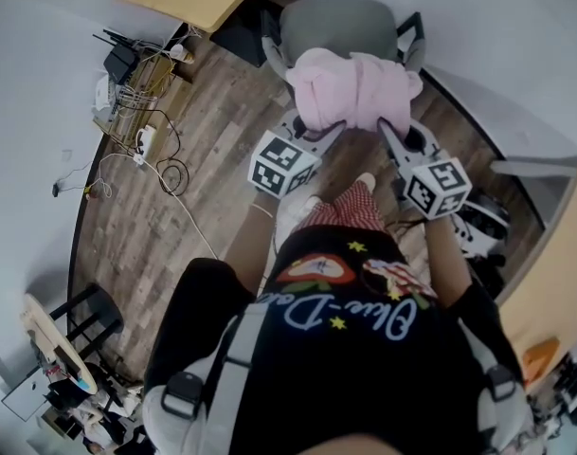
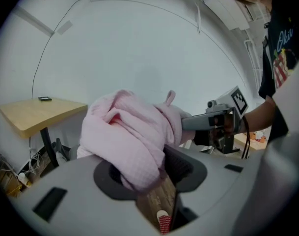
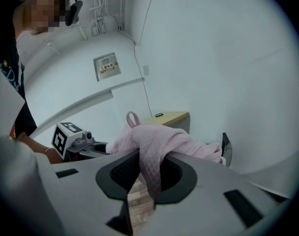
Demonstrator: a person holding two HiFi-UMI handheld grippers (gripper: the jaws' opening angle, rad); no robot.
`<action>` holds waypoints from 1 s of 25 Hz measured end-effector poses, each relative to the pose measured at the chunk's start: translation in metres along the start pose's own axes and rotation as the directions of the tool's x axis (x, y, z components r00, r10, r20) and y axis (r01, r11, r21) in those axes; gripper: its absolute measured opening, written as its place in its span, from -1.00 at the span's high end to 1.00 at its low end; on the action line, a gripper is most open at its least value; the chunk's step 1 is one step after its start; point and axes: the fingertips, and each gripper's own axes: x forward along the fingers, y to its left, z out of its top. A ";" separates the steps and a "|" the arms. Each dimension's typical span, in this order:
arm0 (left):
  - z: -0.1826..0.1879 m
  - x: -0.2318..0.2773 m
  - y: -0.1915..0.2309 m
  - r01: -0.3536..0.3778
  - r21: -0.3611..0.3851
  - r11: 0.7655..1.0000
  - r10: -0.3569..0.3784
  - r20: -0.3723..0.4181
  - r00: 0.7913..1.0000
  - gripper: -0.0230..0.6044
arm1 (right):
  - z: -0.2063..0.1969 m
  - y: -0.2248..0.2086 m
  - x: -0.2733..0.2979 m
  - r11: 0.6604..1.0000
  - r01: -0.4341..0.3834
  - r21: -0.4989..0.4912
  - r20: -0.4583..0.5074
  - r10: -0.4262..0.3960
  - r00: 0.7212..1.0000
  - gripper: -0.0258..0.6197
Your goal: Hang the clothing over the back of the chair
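One garment (image 1: 354, 88), one chair (image 1: 340, 22); left hand-held gripper (image 1: 321, 133) wide, right hand-held gripper (image 1: 392, 133) clamping garment.

- A bunched pink waffle-knit garment (image 2: 132, 136) fills the middle, draped over the left claw (image 2: 156, 175). The jaws stand apart, with brown wood-plank floor (image 2: 158, 196) visible in the gap beside the cloth.
- The right claw (image 2: 188, 123), topped by a black-and-white marker cube, reaches in from the right, its tip buried in the garment.
- A light wooden worktop (image 2: 36, 114) stands at the left by the white wall, with a small dark flat object (image 2: 44, 99) on it.
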 end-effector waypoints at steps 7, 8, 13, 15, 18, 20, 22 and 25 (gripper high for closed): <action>-0.027 -0.015 -0.004 -0.004 -0.016 1.000 0.004 -0.058 0.998 0.41 | -0.026 0.003 -0.009 0.995 0.099 0.032 -0.038 -0.097 0.995 0.70; -0.030 -0.017 -0.003 -0.007 -0.020 1.000 0.006 -0.061 0.998 0.41 | -0.028 0.003 -0.010 0.993 0.114 0.028 -0.045 -0.112 0.993 0.68; -0.037 -0.028 -0.001 -0.026 -0.038 0.999 0.024 -0.037 0.999 0.41 | -0.040 0.000 -0.018 0.982 0.186 0.012 -0.070 -0.185 0.980 0.58; -0.037 -0.032 -0.001 -0.035 -0.040 0.999 0.034 -0.025 0.999 0.41 | -0.041 0.001 -0.023 0.977 0.214 0.018 -0.071 -0.212 0.975 0.53; -0.040 -0.037 -0.001 -0.055 -0.031 0.998 0.055 -0.024 0.998 0.41 | -0.046 -0.001 -0.027 0.968 0.250 0.006 -0.080 -0.249 0.965 0.49; -0.043 -0.040 -0.001 -0.067 -0.027 0.997 0.066 -0.028 0.997 0.41 | -0.051 -0.003 -0.031 0.963 0.271 0.011 -0.085 -0.269 0.959 0.48; -0.046 -0.044 -0.002 -0.076 -0.024 0.997 0.075 -0.034 0.997 0.41 | -0.054 -0.003 -0.037 0.957 0.288 0.026 -0.085 -0.285 0.955 0.48; -0.051 -0.050 -0.002 -0.093 -0.030 0.995 0.092 -0.037 0.995 0.41 | -0.057 -0.003 -0.046 0.951 0.308 0.039 -0.080 -0.304 0.949 0.48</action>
